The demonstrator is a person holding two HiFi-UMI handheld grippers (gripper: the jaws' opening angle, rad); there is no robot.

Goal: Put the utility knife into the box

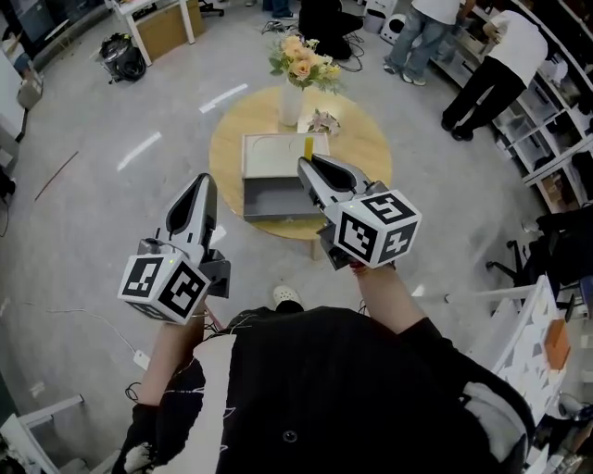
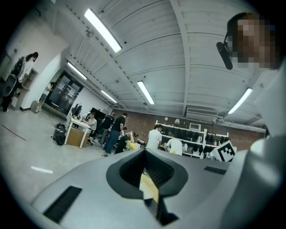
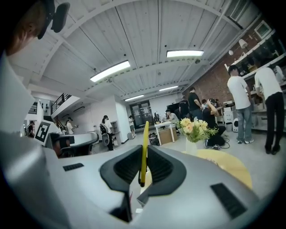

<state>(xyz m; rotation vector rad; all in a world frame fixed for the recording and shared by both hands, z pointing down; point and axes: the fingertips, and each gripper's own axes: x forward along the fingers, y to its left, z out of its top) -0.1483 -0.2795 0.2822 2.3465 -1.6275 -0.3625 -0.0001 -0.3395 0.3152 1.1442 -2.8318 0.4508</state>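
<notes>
A thin yellow utility knife (image 3: 144, 147) stands upright between the jaws of my right gripper (image 3: 143, 175), which is shut on it. In the head view the knife's yellow end (image 1: 309, 146) pokes out of the right gripper (image 1: 307, 167), held high above the open grey box (image 1: 278, 215) on the round wooden table (image 1: 232, 139). The box's pale lid (image 1: 271, 153) is tipped back behind it. My left gripper (image 1: 196, 205) hangs left of the table over the floor, jaws together and empty. The left gripper view shows its jaws (image 2: 145, 176) pointing at the room, not at the box.
A white vase of flowers (image 1: 301, 65) and a small item stand at the table's far edge behind the box. Several people (image 1: 500, 56) stand by shelves at the back right. A desk (image 1: 162, 23) and a black bag (image 1: 123, 57) are at the back left.
</notes>
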